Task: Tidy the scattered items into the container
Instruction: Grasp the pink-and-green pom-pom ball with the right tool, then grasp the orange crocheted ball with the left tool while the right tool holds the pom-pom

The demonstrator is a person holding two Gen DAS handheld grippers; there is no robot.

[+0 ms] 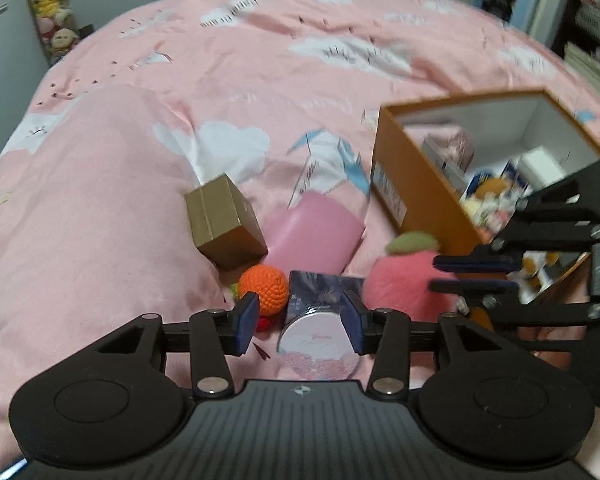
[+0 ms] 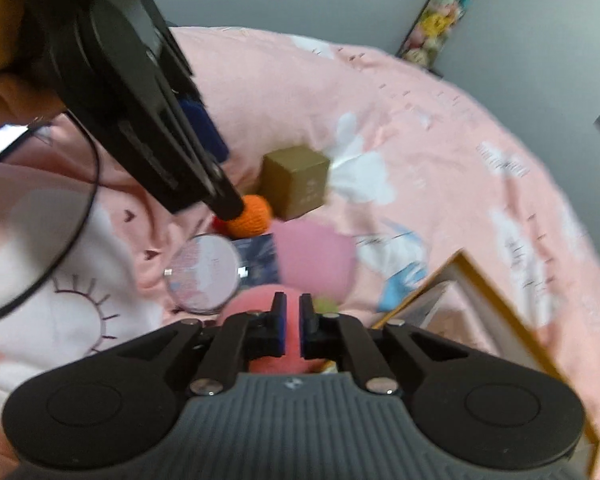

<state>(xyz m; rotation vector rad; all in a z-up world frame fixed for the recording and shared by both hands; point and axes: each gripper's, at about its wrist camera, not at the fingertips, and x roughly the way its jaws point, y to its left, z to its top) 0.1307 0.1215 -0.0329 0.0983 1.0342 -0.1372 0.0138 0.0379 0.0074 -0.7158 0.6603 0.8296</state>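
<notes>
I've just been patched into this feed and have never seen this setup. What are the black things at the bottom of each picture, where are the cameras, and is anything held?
There is no robot arm: a person holds a two-finger gripper in each hand, and a fisheye camera on each looks forward along its fingers.

Left wrist view: the left gripper is open over a round tin, which lies beside an orange crochet ball, not gripped. Behind lie a gold box and a pink pouch on the pink bedcover. The orange cardboard box, already holding some items, is the container.

Right wrist view: the right gripper has its fingers almost closed in front of a pink plush strawberry. Whether it pinches the toy, I cannot tell.
</notes>
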